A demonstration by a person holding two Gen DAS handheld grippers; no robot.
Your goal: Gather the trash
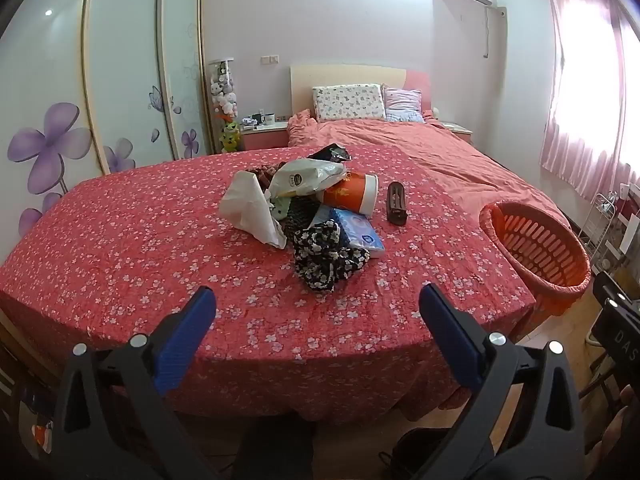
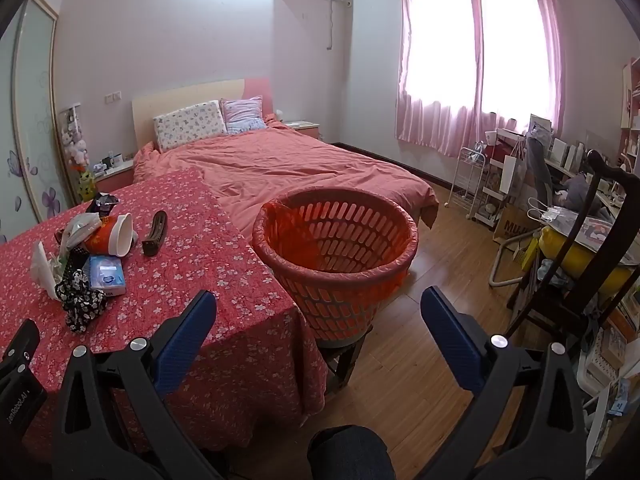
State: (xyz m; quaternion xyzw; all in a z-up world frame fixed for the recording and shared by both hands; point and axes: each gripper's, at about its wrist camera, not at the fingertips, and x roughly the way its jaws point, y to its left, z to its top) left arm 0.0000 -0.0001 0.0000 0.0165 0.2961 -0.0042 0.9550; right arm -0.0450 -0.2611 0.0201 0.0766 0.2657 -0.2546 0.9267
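We have a table [image 1: 120,240] covered in a red flowered cloth, standing at the foot of a pink bed [image 1: 400,140], and beside the table's right edge an orange basket [image 2: 336,240] lined with a thin orange bag, raised on what looks like a small stool. As far as we can see, the basket holds nothing yet, so we judge the collecting has not started. All the rubbish sits in one heap near the middle of the table, well apart from both tools: a white plastic bag [image 1: 308,178] on top at the back, crumpled white tissue paper [image 1: 250,210] on the left, an orange paper cup [image 1: 352,194] lying on its side with its white rim to the right, a black-and-white flowered cloth [image 1: 324,256] at the front, a blue tissue packet [image 1: 358,234] touching that cloth, a dark wrapper [image 1: 332,153] behind the heap, and a brown comb-like piece [image 1: 397,202] lying alone just right of the cup. Which of these count as trash we cannot tell for certain. Our left gripper [image 1: 318,300] hangs over the near edge of the table with its jaws spread wide and nothing between them; our right gripper [image 2: 318,300] faces the basket, equally wide and empty. Everything is left to do: each piece must be picked from the heap and dropped into the basket.
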